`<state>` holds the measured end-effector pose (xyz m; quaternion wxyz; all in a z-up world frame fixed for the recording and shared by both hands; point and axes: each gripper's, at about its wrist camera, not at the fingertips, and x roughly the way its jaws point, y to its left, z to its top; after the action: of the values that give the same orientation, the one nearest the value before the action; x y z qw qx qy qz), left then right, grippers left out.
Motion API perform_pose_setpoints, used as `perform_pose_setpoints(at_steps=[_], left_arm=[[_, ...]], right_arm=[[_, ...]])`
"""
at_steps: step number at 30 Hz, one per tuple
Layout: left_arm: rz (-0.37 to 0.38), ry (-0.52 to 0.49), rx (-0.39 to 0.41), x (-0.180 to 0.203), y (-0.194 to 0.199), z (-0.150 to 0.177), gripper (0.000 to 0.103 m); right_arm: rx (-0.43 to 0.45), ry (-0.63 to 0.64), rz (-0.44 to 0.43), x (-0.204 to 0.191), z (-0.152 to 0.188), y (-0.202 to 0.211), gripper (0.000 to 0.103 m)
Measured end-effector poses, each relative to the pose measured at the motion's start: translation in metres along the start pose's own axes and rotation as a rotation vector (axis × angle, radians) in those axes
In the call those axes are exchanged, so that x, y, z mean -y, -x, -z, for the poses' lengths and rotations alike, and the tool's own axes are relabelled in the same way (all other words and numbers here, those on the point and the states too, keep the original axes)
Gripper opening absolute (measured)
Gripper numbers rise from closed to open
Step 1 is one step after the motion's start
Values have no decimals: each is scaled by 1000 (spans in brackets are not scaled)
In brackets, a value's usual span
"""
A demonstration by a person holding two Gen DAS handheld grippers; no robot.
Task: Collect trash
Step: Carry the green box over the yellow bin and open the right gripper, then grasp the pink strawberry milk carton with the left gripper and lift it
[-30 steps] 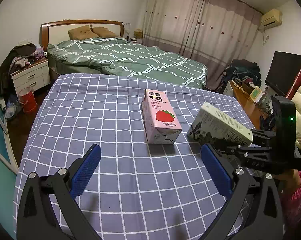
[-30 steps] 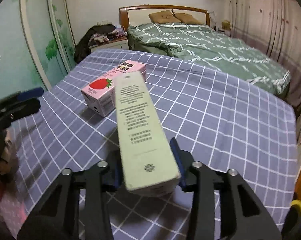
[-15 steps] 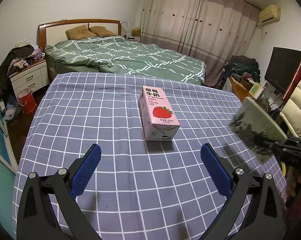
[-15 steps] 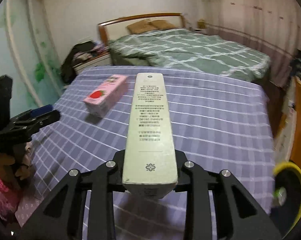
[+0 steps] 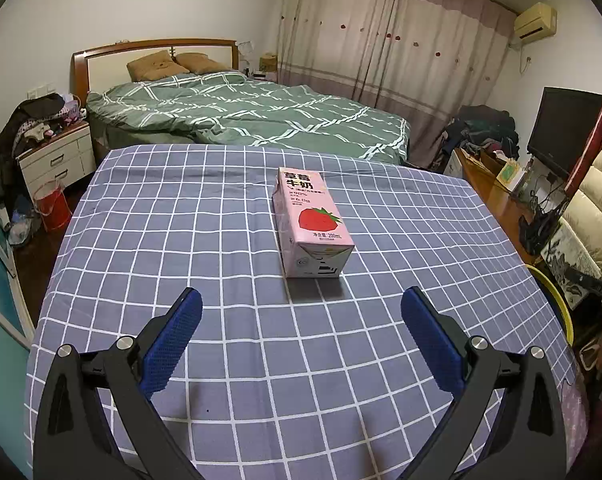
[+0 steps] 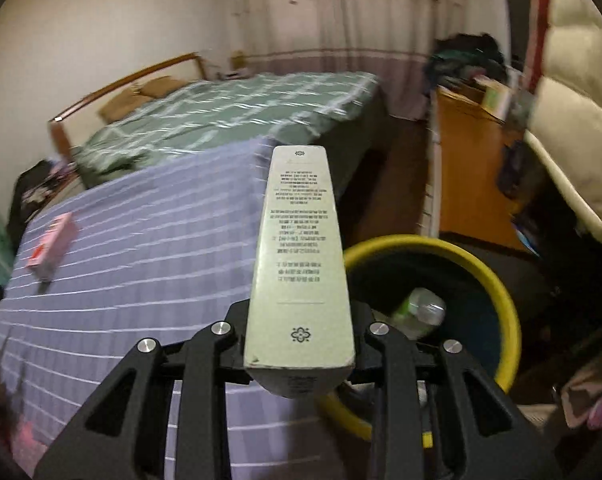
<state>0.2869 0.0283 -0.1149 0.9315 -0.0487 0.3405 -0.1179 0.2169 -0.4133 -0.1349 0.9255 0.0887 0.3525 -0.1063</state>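
Note:
A pink strawberry milk carton [image 5: 311,222] lies on the blue checked tablecloth [image 5: 181,240], a little ahead of my left gripper [image 5: 301,320], whose blue-padded jaws stand open and hold nothing. My right gripper [image 6: 299,344] is shut on a long pale green box [image 6: 299,264] that points forward over the table's right edge. Just right of the box sits a yellow-rimmed bin [image 6: 485,276] with a clear plastic bottle [image 6: 421,312] inside. The pink carton [image 6: 51,246] shows far left in the blurred right wrist view.
A bed with a green quilt [image 5: 253,116] stands beyond the table. A wooden desk [image 6: 473,168] and a cream padded seat [image 6: 573,120] lie to the right of the bin. A nightstand [image 5: 57,160] and red bucket [image 5: 53,206] are far left.
My right gripper has swung right with the green box, from over the table to its right edge beside the yellow bin. The left gripper and pink carton have stayed put.

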Motion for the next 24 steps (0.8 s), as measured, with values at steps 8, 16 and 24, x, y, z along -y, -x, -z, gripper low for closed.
perform_pose_setpoints(at_steps=[8, 16, 24], left_arm=[[0, 1, -5, 0, -2, 1, 98], [6, -14, -9, 4, -3, 2, 98], [-11, -34, -9, 11, -4, 2, 98]], right_arm=[[-31, -69, 93, 37, 7, -17, 38], [107, -99, 18, 0, -4, 14, 54], [219, -3, -27, -50, 2, 14, 55]])
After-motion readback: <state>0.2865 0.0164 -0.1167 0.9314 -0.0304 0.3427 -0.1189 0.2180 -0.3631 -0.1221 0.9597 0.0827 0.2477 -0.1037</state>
